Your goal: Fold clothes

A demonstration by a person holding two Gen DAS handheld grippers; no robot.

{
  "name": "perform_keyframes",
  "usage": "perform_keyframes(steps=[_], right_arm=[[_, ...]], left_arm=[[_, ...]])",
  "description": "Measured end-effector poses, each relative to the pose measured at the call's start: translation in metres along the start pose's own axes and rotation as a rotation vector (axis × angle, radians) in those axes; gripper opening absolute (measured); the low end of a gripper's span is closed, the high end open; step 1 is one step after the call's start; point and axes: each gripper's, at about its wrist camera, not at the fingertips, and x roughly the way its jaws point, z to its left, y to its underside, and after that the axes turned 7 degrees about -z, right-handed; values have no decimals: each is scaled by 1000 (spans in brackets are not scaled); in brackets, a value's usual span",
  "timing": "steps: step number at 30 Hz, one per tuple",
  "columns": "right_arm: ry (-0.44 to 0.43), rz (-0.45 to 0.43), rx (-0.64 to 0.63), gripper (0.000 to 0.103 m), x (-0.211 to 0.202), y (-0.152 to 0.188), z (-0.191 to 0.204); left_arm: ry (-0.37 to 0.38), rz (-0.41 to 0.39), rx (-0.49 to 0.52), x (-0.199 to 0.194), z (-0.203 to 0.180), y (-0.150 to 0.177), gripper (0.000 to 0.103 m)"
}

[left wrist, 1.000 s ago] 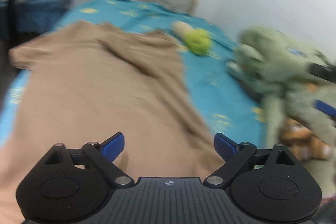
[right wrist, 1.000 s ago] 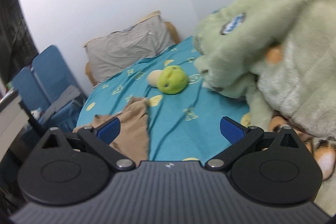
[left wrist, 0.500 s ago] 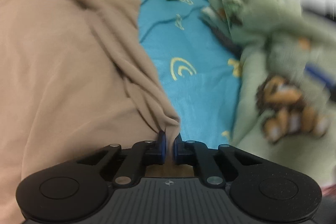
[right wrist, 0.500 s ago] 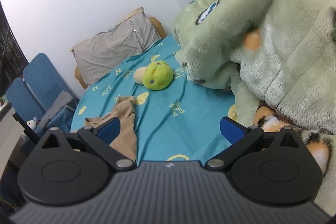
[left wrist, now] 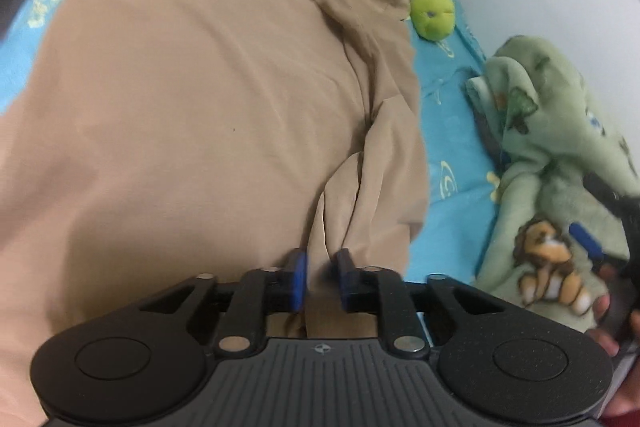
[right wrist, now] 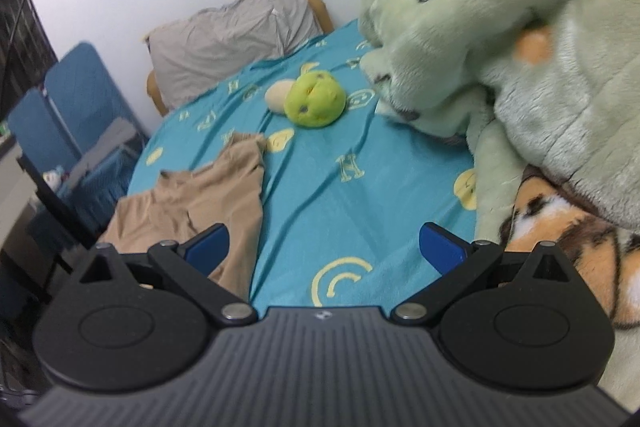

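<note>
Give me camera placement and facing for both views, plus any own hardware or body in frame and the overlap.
Left wrist: sits on the left gripper, looks steeply down at the tan garment; a fold lies between its opening jaws; the right gripper and a hand show at right.
Right wrist: sits on the right gripper, looks along the teal bedsheet toward the pillow; jaws wide open, nothing between them.
Shared: garment, sheet, green plush toy, green blanket.
</note>
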Motion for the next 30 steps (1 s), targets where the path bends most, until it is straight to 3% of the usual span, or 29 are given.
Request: perform_keyframes(steps=[2, 6, 12, 16, 19, 23, 25, 26, 28, 30], right_arm=[[-6, 28, -21, 103, 4, 5, 5], [-29, 87, -16, 103, 13, 14, 13], [-37, 132, -4, 103, 23, 19, 23], [-86, 153, 38, 103, 31, 20, 25], [-152, 188, 138, 103, 52, 10, 26], [-231, 303, 297, 96, 107, 0, 30], [-246, 357, 305, 89, 137, 4, 35], [-254, 384, 309, 78, 152, 5, 38], [-252, 427, 288, 76, 178, 15, 43], [-254, 446, 259, 74, 196, 26, 48]], left_arm=[[7, -15, 25, -9, -3, 5, 45], [42, -100, 83, -39, -21, 16, 59], [46, -221, 379, -71, -66, 46, 65], [134, -140, 544, -59, -90, 67, 67], [150, -80, 653, -48, -101, 88, 66], [111, 6, 774, -28, -107, 109, 66], [81, 46, 800, -18, -108, 114, 66], [65, 66, 812, -13, -108, 117, 66], [35, 106, 837, -2, -109, 123, 66], [17, 111, 818, 1, -103, 120, 57]])
